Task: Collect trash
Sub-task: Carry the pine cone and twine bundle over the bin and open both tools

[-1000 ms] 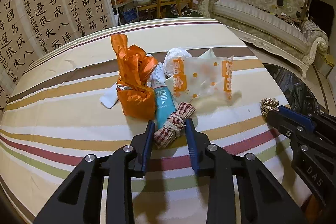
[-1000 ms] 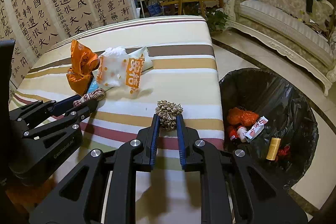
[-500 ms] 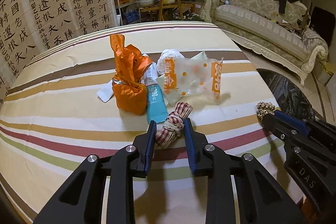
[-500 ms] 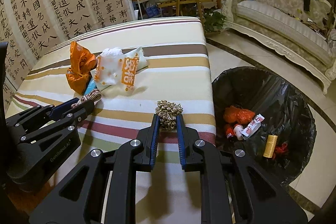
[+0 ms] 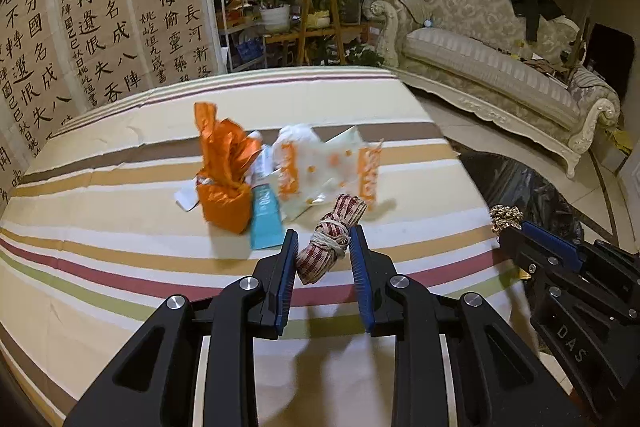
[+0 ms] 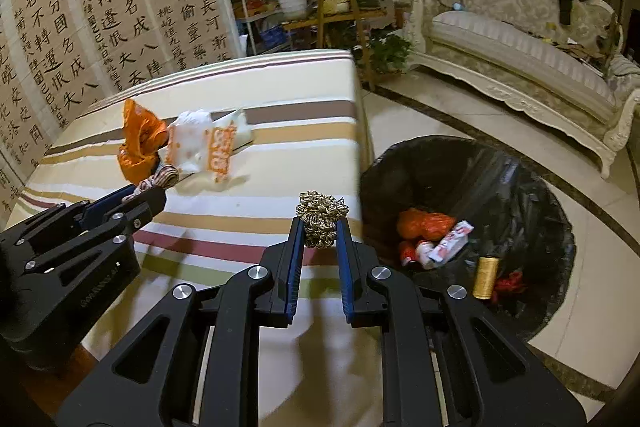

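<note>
black chinese calligraphy covers the wall scroll [image 5: 100, 27]; the right gripper [image 5: 505, 227] reads "das", perhaps partial.

rope bundle: red-and-white checked rope bundle [image 5: 332, 245] tied round with pale cord, tilted, clamped between blue pads, lifted just in front of the orange bag
gold ball: crumpled gold-brown wire ball [image 6: 321, 219], pinched between blue pads near the table edge, right of the orange bag
orange bag: crinkled orange plastic bag [image 5: 224, 171], upright, knotted top, on striped tablecloth [image 5: 120, 251]
wrapper: white plastic wrapper with orange print [image 5: 328, 167], lying flat, touching the orange bag's right side
tube: teal tube [image 5: 266, 223], flat, partly under the orange bag
</note>
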Demonstrator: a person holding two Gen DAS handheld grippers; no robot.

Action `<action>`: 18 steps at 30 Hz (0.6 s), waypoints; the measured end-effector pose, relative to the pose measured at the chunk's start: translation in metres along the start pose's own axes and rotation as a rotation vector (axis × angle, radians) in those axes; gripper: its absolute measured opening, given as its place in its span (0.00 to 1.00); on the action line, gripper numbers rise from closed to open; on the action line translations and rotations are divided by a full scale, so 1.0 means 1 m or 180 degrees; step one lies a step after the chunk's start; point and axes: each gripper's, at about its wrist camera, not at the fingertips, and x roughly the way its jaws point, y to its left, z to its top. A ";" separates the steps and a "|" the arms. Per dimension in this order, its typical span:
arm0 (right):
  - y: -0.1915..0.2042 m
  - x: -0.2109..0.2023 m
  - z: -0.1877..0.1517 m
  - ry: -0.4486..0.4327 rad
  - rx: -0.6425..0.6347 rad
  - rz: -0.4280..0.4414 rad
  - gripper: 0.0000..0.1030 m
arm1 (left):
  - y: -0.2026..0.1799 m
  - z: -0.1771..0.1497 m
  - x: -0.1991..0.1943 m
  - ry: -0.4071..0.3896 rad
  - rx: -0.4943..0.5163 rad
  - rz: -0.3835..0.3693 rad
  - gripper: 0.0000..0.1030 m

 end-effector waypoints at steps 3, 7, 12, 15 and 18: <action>-0.010 -0.005 0.001 -0.0041 0.0057 -0.0059 0.16 | -0.009 0.002 -0.002 -0.0040 0.0035 -0.0026 0.27; -0.026 -0.011 0.000 -0.0088 0.0137 -0.0146 0.16 | -0.023 0.004 -0.004 -0.0084 0.0090 -0.0088 0.27; -0.047 -0.019 -0.001 -0.0142 0.0238 -0.0286 0.16 | -0.042 0.008 -0.004 -0.0122 0.0163 -0.0180 0.27; -0.060 -0.023 -0.002 -0.0163 0.0313 -0.0361 0.16 | -0.055 0.010 -0.003 -0.0132 0.0213 -0.0223 0.27; -0.073 -0.026 -0.003 -0.0182 0.0369 -0.0442 0.16 | -0.069 0.011 -0.001 -0.0135 0.0255 -0.0263 0.27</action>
